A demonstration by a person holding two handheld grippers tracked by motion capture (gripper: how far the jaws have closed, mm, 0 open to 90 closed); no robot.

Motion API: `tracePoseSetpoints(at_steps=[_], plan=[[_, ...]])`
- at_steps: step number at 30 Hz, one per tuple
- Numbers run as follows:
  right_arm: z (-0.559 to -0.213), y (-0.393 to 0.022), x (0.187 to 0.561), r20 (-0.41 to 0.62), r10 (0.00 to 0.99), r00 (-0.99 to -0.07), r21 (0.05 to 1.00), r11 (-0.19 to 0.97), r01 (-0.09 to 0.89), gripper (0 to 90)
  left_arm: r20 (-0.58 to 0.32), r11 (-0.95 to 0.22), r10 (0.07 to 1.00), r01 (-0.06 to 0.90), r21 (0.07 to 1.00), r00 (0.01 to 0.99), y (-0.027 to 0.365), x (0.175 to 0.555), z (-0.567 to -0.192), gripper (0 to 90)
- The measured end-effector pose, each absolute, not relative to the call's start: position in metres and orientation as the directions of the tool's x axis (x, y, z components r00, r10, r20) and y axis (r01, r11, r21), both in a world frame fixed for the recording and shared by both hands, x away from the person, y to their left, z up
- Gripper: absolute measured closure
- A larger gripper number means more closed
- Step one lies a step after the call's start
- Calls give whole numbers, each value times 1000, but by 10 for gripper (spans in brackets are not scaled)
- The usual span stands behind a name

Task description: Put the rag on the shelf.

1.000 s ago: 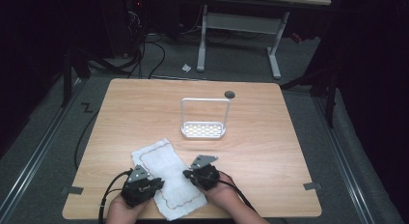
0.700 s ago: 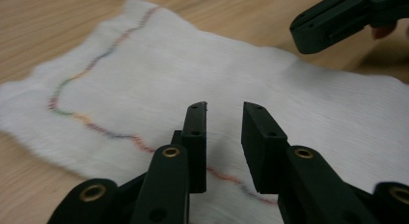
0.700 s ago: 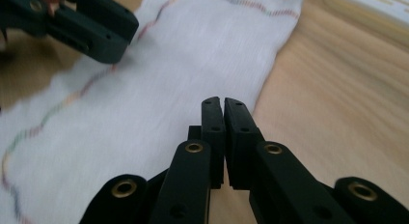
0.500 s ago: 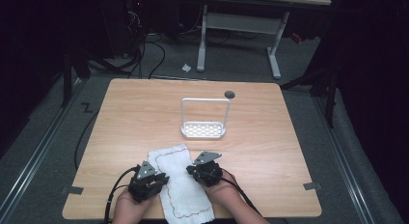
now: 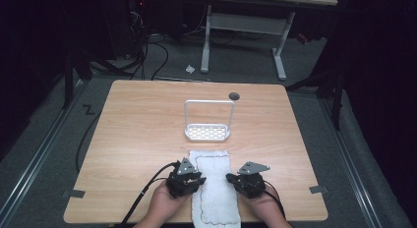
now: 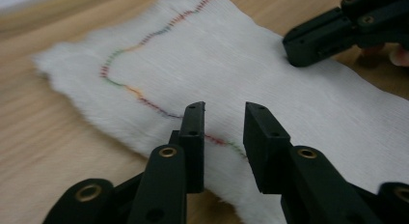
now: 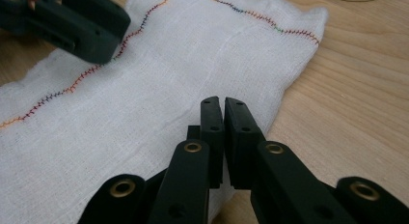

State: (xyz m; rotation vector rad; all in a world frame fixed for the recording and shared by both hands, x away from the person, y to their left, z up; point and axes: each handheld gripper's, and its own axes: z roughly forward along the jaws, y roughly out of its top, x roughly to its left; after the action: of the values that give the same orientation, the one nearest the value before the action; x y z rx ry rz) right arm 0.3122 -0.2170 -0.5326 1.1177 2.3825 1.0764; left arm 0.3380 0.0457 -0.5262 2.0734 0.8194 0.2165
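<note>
left gripper (image 6: 223, 119): jaws parted over cloth (image 5: 215, 186) hem, empty | right gripper (image 7: 223, 115): nearly closed, pinching edge? can't tell | advice: grip both edges level

High view: fixed overhead, facing forward and down over the whole bench (image 5: 147, 139). Left gripper view and right gripper view: very close, low along own jaws, facing each other across the white cloth (image 6: 270, 79), shared by all three views.
</note>
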Motion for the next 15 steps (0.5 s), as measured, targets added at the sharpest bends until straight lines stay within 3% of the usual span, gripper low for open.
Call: tracePoseSetpoints(at_steps=[4,7,13,15], plan=[[-534,-218,312,44,752,-658,743,416,525,865,-161,-315,697,500,807,698,62,357,-521,605],[-534,-218,312,51,749,-660,744,413,526,862,-187,-278,732,538,796,655,65,377,-524,505],[-534,-218,312,50,749,-661,744,413,525,857,-124,-324,764,542,775,633,48,398,-534,508],[-534,-219,312,53,746,-664,746,413,523,857,-141,-314,765,555,770,629,46,401,-537,519]])
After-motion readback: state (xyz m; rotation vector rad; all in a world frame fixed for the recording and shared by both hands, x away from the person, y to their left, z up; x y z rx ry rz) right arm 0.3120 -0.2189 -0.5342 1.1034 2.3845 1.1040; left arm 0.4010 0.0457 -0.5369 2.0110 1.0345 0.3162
